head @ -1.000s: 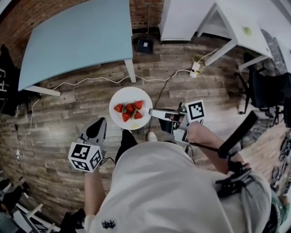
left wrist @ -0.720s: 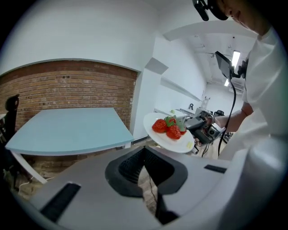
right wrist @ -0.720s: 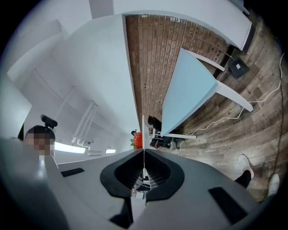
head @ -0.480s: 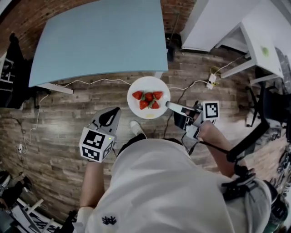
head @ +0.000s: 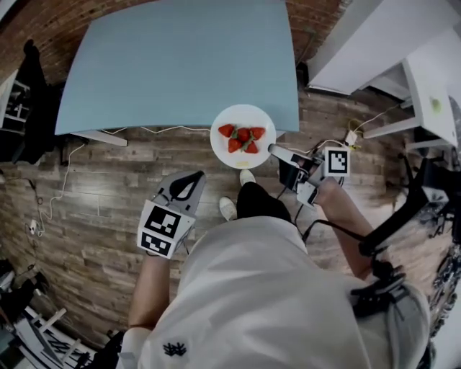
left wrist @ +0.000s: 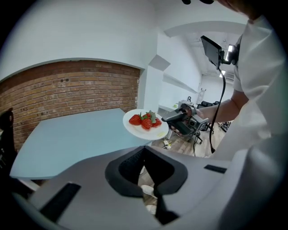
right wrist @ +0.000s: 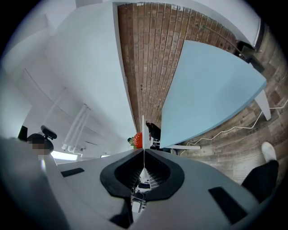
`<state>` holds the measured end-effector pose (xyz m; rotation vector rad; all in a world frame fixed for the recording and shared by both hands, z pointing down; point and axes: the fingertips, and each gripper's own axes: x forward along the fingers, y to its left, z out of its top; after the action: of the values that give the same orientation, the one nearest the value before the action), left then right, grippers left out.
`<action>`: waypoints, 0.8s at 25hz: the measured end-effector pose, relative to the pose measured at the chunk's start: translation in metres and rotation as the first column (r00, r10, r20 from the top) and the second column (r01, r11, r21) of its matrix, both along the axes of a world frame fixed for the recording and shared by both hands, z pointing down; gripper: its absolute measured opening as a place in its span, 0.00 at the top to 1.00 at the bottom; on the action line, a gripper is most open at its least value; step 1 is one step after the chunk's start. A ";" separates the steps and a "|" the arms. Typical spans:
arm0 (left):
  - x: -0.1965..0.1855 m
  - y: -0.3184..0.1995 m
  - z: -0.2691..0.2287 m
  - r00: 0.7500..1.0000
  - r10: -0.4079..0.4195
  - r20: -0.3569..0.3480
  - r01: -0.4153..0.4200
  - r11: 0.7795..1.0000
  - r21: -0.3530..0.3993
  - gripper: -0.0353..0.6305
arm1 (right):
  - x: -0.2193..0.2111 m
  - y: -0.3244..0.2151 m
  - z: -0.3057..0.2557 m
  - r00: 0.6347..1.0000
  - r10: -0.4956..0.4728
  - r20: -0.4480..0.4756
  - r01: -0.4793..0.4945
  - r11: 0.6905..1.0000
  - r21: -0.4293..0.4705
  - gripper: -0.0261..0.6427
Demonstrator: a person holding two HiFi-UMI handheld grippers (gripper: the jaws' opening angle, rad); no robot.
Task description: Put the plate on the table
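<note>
1. Floorboards (head: pixel 94 187) of worn wood lay under everything, with a brick wall (head: pixel 50 21) at the far side.
2. Light-blue table (head: pixel 180 65) stood ahead of the person, with white desks (head: pixel 374 43) off to its right.
3. Person's white shirt (head: pixel 266 303) filled the lower head view; a small dark emblem (head: pixel 173 351) on it was too small to read.
4. Left gripper (head: pixel 196 177) hung low over the floor, well short of the table, its jaws pressed together on nothing; its cube (head: pixel 164 229) bore black square markers.
5. Right gripper (head: pixel 272 149) pinched the right rim of the white plate (head: pixel 241 153), which was held level above the table's near right corner.
6. Strawberries (head: pixel 243 137) were heaped in the plate's middle.
7. Pale shoe (head: pixel 247 176) showed just below the plate.
8. White cable (head: pixel 166 130) trailed along the floor under the table's near edge, and a power strip (head: pixel 352 137) lay to the right.
</note>
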<state>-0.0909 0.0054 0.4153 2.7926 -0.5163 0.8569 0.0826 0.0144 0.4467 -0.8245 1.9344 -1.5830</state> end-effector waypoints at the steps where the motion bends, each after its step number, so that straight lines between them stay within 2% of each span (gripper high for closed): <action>1: 0.001 -0.005 0.001 1.000 -0.005 0.000 0.005 1.000 -0.002 0.94 | 0.001 -0.010 0.001 1.000 -0.004 -0.001 0.004 1.000 0.001 0.94; 7: 0.015 -0.090 0.010 0.999 -0.033 0.031 0.034 0.999 -0.036 0.94 | 0.006 -0.121 0.018 0.998 -0.053 0.027 0.054 0.997 -0.051 0.94; 20: 0.065 -0.216 0.001 0.996 -0.079 0.046 0.082 0.994 -0.067 0.94 | 0.042 -0.298 0.060 0.992 -0.122 -0.016 0.120 0.987 -0.105 0.94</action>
<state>-0.0260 -0.2102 0.4162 2.6767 -0.5907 0.9018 0.1241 -0.2840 0.5065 -0.7822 1.9650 -1.7660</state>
